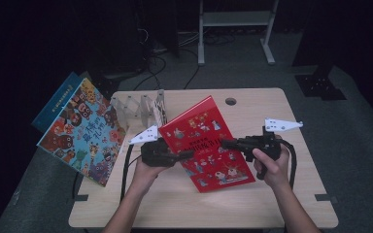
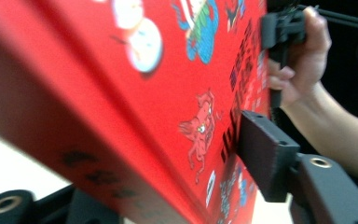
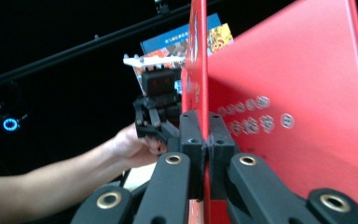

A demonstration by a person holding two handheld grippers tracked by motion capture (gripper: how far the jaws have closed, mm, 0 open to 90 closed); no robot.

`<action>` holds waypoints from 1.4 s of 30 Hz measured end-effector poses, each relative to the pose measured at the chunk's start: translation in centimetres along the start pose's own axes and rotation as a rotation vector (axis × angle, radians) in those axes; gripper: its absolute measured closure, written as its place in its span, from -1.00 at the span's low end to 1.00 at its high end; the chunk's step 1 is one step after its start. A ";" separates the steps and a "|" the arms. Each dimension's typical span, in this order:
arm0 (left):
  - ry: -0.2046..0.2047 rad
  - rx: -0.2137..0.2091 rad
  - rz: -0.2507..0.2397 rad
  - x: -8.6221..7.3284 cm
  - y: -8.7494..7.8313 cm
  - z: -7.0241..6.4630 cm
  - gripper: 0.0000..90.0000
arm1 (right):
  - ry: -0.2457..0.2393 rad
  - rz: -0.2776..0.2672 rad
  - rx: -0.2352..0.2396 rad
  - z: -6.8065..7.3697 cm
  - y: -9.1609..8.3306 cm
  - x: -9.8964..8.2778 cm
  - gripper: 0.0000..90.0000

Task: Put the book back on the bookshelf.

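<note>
Above the wooden surface (image 1: 272, 204), the right claw (image 1: 225, 144) pinches the red book's (image 1: 206, 145) edge, steadying it upright, while the left claw (image 1: 187, 155), half closed, straddles its spine without yet clamping.

Bare table (image 1: 272, 111) right and front; blocked at left by leaning picture books (image 1: 85, 131) and the folding rack (image 1: 141, 108) behind.

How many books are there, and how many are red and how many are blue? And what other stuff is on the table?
Red books: 1, the red book, held up over the table
Blue books: 2, the colourful blue book and the plain blue book behind it
Folding racks: 1, the clear rack
Total: 4
</note>
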State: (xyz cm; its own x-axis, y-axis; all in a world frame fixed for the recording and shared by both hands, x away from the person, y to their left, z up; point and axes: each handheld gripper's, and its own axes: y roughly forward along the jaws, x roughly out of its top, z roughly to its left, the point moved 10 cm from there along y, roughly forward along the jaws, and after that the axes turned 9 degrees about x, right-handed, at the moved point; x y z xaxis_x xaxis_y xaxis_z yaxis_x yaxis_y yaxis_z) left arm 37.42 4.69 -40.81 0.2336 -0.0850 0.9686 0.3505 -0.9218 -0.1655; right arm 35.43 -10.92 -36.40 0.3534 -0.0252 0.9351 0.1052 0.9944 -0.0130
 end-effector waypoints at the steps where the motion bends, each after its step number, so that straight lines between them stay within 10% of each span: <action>1: 0.000 -0.008 0.001 0.1 -0.1 0.0 0.10 | 0.007 0.004 0.009 0.0 0.0 -0.1 0.94; 17: 0.012 -0.075 -0.009 1.6 -1.7 -0.8 0.58 | -0.012 0.173 0.031 -1.1 1.1 -3.0 0.76; 42: -0.010 0.039 0.031 2.7 -2.9 -0.5 0.77 | -0.040 0.259 -0.099 -3.4 -0.1 -4.0 0.38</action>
State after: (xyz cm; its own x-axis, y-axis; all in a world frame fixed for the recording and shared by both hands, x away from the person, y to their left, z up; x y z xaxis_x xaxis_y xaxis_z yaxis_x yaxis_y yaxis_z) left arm 36.62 6.92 -37.62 0.2537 -0.1096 0.9611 0.3776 -0.9035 -0.2027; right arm 37.18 -11.31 -41.40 0.3433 0.2349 0.9094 0.1067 0.9522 -0.2862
